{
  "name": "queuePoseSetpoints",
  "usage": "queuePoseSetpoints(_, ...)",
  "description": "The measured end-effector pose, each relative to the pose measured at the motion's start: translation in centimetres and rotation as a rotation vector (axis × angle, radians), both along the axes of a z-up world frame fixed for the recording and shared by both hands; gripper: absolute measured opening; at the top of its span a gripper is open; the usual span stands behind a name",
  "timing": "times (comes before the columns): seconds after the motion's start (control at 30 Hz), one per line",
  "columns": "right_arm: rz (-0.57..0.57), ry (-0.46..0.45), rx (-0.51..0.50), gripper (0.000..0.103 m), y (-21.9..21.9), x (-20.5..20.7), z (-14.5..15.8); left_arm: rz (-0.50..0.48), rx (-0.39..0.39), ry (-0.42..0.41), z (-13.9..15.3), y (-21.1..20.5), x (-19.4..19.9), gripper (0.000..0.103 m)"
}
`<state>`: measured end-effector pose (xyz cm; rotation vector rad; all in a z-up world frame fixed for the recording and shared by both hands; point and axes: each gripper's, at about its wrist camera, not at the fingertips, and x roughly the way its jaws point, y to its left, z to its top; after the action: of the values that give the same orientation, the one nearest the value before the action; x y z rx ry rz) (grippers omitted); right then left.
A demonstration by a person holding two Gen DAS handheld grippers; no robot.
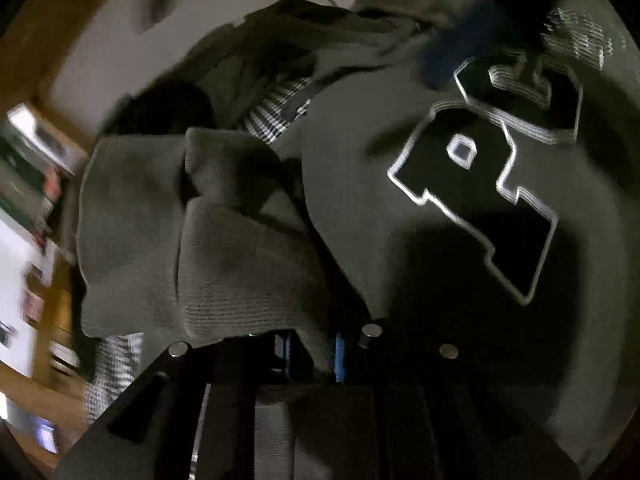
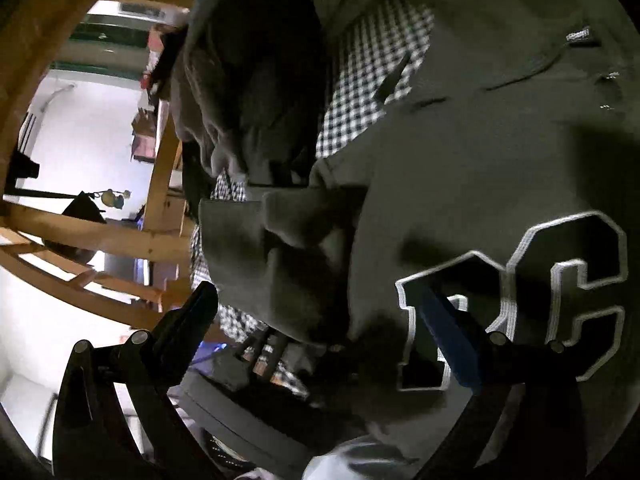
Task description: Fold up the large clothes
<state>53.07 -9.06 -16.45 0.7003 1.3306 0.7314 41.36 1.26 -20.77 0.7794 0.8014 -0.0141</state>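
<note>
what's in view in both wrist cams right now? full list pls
sweatshirt: 1, dark grey-green, fills most of both views, lying on the checked cloth
letters: several, black with white outline, on the sweatshirt front
cuff: 1, ribbed, same grey-green, just ahead of the left gripper
hood: 1, same colour, upper middle of right view
checked cloth: 1, black and white, under the sweatshirt
wooden frame: pale wood beams, left of right view
left gripper: 1, black with blue pads, shut on sweatshirt fabric by the cuff
right gripper: 1, black with blue pad, open over the sweatshirt
</note>
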Motion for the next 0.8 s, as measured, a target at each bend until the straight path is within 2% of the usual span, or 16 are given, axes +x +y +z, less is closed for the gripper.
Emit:
queuePoseSetpoints(0.1,0.037,0.042,0.074,0.100,2.4,0.7,1.3,-0.013,0.052,-0.018,-0.4,-0.7,-0.4,0.011)
queuePoseSetpoints(0.13,0.057,0.057,0.068,0.100,3.5,0.9,1.9,-0.018,0.066,-0.021,-0.6,-0.8,-0.5,0.011)
queuePoseSetpoints(0.33,0.091,0.063,-0.123,0.098,7.2,1.8,2.4,-0.043,0.148,-0.041,-1.5,-1.6,-1.2,0.011)
queuePoseSetpoints(0.37,0.092,0.057,-0.150,0.092,7.8,2.1,2.4,-0.042,0.149,-0.038,-1.4,-1.7,-1.3,0.011)
queuePoseSetpoints(0.4,0.096,0.043,-0.171,0.052,8.2,2.4,2.4,-0.042,0.148,-0.037,-1.5,-2.2,-1.8,0.011)
queuePoseSetpoints(0.43,0.082,0.039,-0.206,0.017,8.0,2.5,2.4,-0.038,0.143,-0.034,-1.3,-2.0,-1.8,0.011)
queuePoseSetpoints(0.5,0.026,0.017,-0.200,0.013,6.4,2.7,2.7,-0.022,0.120,-0.029,-0.9,-1.9,-2.2,0.013)
queuePoseSetpoints(0.53,0.020,-0.007,-0.178,0.012,5.8,2.6,2.9,-0.010,0.104,-0.032,-0.7,-1.8,-1.9,0.019)
queuePoseSetpoints(0.6,0.013,-0.056,-0.102,0.010,4.7,2.1,4.1,0.026,0.029,-0.034,0.7,-1.3,-2.5,0.033)
queuePoseSetpoints(0.63,0.011,-0.080,-0.082,0.010,4.1,1.8,4.7,0.046,-0.030,-0.026,1.5,-0.9,-2.5,0.046)
queuePoseSetpoints(0.67,0.009,-0.103,-0.061,0.009,3.3,1.6,5.2,0.057,-0.111,-0.009,2.4,-0.3,-2.6,0.066)
queuePoseSetpoints(0.7,0.002,-0.129,-0.031,0.009,2.4,1.4,6.0,0.075,-0.176,-0.006,3.4,0.3,-2.7,0.070)
queuePoseSetpoints(0.73,-0.003,-0.143,-0.013,0.009,1.8,1.4,6.5,0.089,-0.246,-0.003,4.3,0.7,-3.3,0.079)
queuePoseSetpoints(0.77,-0.005,-0.160,0.008,0.009,1.0,1.3,7.1,0.085,-0.350,0.015,5.4,1.1,-3.9,0.084)
queuePoseSetpoints(0.8,-0.006,-0.174,0.023,0.009,0.2,1.2,7.6,0.085,-0.397,0.018,5.7,1.0,-4.3,0.084)
